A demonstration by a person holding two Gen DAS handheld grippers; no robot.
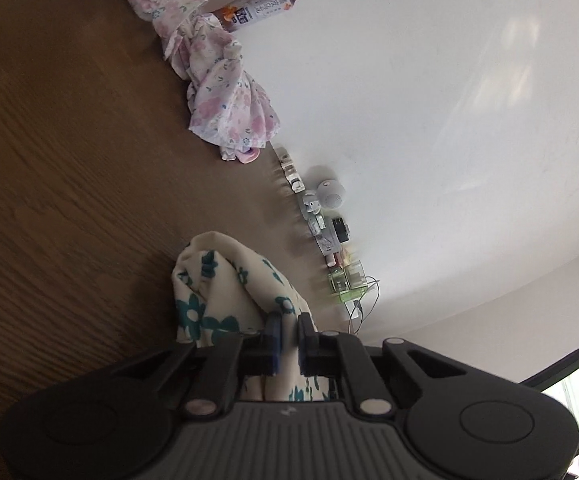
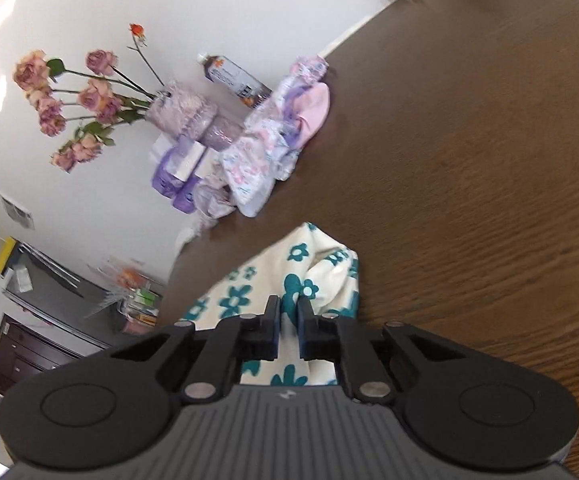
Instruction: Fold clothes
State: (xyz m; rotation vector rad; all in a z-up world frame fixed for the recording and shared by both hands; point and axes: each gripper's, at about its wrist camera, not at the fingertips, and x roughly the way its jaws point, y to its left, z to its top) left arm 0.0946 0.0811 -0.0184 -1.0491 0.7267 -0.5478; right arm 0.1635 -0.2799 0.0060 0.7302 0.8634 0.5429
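Two grippers, L (image 1: 288,326) & R (image 2: 288,309), fingers nearly closed, each pinching cream teal-flower cloth (image 2: 257,276) between them, above table (image 2: 469,160).

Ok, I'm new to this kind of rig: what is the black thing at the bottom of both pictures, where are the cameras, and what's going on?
There is no robot here. A person holds a two-finger tool in each hand, and a fisheye camera on each one looks forward along its fingers, so the tool fills the bottom of its own picture. One picture comes from the left tool, the other from the right tool. Each is shut on the same cream cloth with teal flowers, which hangs above the brown wooden table. Farther back lie a crumpled pink floral garment, a drink bottle and small items along the wall. The right view also shows a vase of dried roses.
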